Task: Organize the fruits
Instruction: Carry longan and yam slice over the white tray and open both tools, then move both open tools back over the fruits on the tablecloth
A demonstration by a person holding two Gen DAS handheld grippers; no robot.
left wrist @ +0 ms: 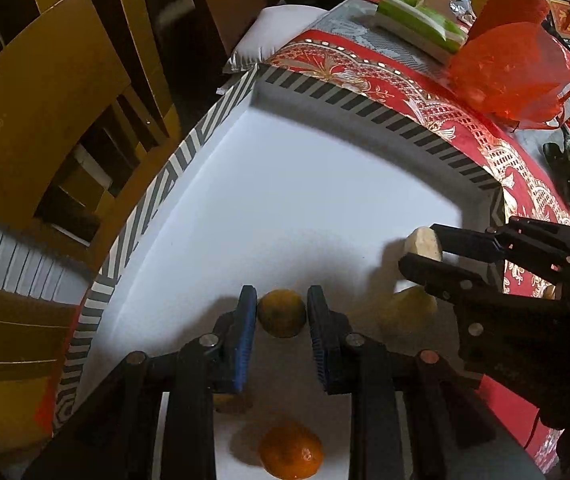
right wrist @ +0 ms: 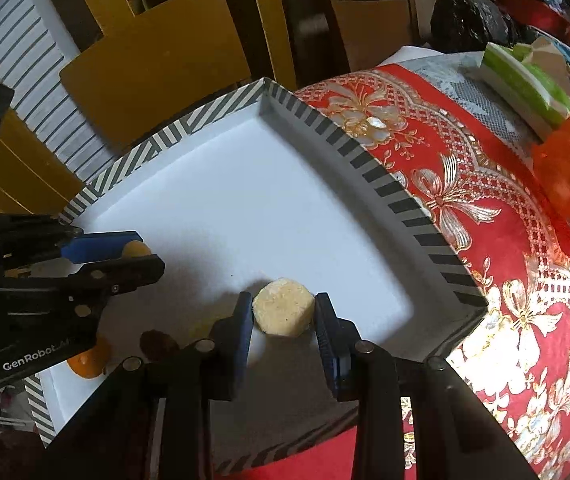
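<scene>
Small orange [left wrist: 281,316] low over the floor of the white tray [left wrist: 365,100], pinched between the blue pads of the left gripper [left wrist: 281,294], both pads against its sides. Pale cut chunk [right wrist: 283,310] (faceted, possibly peeled fruit; kind unclear) likewise clamped in the right gripper [right wrist: 283,298], near the tray's right-hand corner. Both grippers angled steeply down, side by side over the tray.

Step in hand, by the look of it: setting fruit down in the tray, two pieces at once. Next move likely calls for lowering each piece until it rests on the floor, then easing the pads apart and lifting straight off, with care that the round orange does not roll.

Already lying in the tray: a second orange [left wrist: 291,456] near the lower edge, and a yellowish fruit [left wrist: 413,308] in shadow just under the right gripper's fingers.

Hard to make out: whether either held piece touches the floor yet; a brown lump [right wrist: 159,344] half hidden behind the fingers; the near part of the tray, cut off by the gripper bodies. Beyond, the red tablecloth [right wrist: 485,200] and a red plastic bag [left wrist: 517,68], contents unseen.
</scene>
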